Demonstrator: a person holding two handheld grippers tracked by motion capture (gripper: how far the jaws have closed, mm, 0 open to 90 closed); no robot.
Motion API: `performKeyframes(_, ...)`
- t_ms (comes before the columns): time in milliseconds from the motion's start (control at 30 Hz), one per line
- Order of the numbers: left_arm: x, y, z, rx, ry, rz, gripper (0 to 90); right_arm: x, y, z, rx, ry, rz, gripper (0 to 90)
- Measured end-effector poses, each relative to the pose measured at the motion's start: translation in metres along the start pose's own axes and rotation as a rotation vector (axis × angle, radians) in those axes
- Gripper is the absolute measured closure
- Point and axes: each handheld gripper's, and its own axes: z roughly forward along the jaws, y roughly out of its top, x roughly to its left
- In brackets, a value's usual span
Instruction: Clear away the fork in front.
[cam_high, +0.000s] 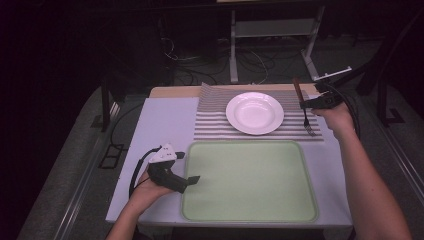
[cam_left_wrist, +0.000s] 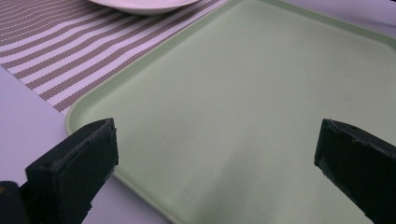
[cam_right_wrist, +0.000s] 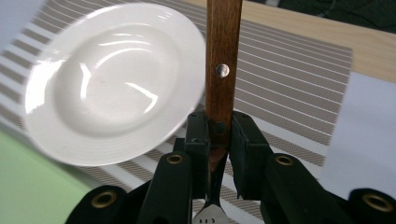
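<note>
We grip a fork (cam_right_wrist: 219, 70) in our right gripper (cam_right_wrist: 218, 140), jaws clamped on its riveted wooden handle; its long axis runs near upright, metal tines down over the striped woven placemat (cam_high: 210, 107), beside the glossy round white plate (cam_high: 254, 113). Our left gripper (cam_high: 192, 179), jaws apart, hovers at the smooth pale-green tray (cam_left_wrist: 261, 93).
</note>
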Motion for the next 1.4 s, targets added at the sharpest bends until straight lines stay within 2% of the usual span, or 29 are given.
performKeyframes(33,0.0,0.0,0.0,0.0,0.0,0.001,0.0,0.004,-0.004,-0.005,-0.021,0.024,-0.01,77.4)
performKeyframes(333,0.0,-0.001,0.0,0.0,0.004,0.004,0.0,0.028,-0.017,-0.026,-0.105,0.109,-0.068,77.4)
performKeyframes(367,0.0,0.0,0.0,0.0,0.005,0.005,0.0,0.035,-0.02,-0.03,-0.122,0.137,-0.076,77.4)
performKeyframes(433,-0.001,0.0,0.0,-0.002,0.005,0.006,0.0,0.038,-0.022,-0.032,-0.13,0.153,-0.081,77.4)
performKeyframes(500,-0.001,0.0,0.0,-0.003,0.003,0.006,0.0,0.049,-0.027,-0.036,-0.147,0.176,-0.111,77.4)
performKeyframes(833,-0.003,0.0,0.002,0.004,0.003,0.014,0.0,0.075,-0.045,-0.035,-0.173,0.256,-0.163,77.4)
performKeyframes(900,-0.003,0.0,0.002,0.005,0.006,0.016,0.0,0.082,-0.051,-0.033,-0.166,0.294,-0.165,77.4)
performKeyframes(1400,-0.006,0.0,0.005,0.015,0.001,0.032,0.0,0.113,-0.076,-0.037,-0.172,0.352,-0.236,77.4)
